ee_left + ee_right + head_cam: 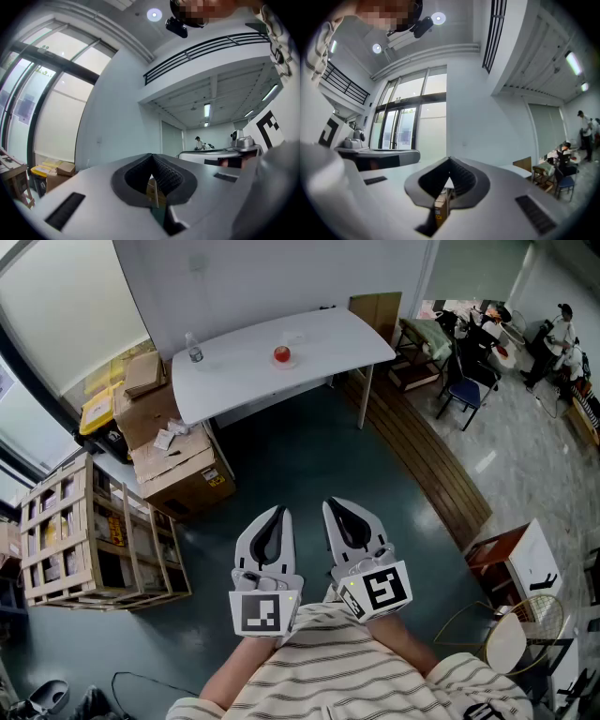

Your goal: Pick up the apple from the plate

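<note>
A red apple (281, 354) sits on a small pale plate (292, 361) on a white table (234, 367) far ahead, across the dark floor. Both grippers are held close to the striped-shirted body, well short of the table. The left gripper (273, 517) points level toward the table with its jaws together and nothing between them. Beside it the right gripper (339, 512) is also shut and empty. In the left gripper view the left gripper's (151, 158) ribbed pads meet at the tip. The right gripper (450, 161) looks the same in its own view.
A clear water bottle (194, 351) stands at the table's left end. Cardboard boxes (178, 460) and a wooden crate (94, 540) line the left side. A wooden plank strip (422, 456) runs along the right, with chairs (466, 390) and people beyond. A white chair (511, 638) is at the near right.
</note>
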A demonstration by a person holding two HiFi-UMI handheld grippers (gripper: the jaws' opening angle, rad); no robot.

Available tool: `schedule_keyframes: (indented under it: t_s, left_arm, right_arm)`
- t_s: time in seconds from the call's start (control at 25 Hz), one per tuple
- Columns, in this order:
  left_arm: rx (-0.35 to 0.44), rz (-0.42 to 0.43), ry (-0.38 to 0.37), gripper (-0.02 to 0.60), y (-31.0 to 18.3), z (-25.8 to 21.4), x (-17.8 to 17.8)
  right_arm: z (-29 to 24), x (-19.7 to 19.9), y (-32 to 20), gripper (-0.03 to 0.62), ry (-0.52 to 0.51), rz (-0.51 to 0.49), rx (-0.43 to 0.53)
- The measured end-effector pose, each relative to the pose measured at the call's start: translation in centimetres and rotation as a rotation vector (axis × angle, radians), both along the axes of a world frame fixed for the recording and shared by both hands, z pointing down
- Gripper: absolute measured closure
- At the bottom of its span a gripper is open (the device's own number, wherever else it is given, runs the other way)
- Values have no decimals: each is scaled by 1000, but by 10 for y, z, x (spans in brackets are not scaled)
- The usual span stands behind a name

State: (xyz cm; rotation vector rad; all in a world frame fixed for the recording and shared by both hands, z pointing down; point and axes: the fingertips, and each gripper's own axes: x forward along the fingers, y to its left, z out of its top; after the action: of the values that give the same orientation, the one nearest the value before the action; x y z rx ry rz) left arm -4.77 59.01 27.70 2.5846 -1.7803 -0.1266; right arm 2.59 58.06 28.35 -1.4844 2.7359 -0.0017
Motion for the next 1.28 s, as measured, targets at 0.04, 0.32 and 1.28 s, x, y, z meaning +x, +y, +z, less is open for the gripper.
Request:
schedule_keyframes:
  t_s: [0.04,0.32,1.28]
  left_arm:
    - [5,1,-3,577,-3,0,2]
    - [8,-9,-18,577,-24,6,22]
    - [-74,-161,-43,577,-140,52,72]
  right_arm:
    - [0,3,-2,582,-3,3,-2]
    - [6,25,-21,582,-23,-1,-7]
    - [50,81,-141,582,-26,-122,-60]
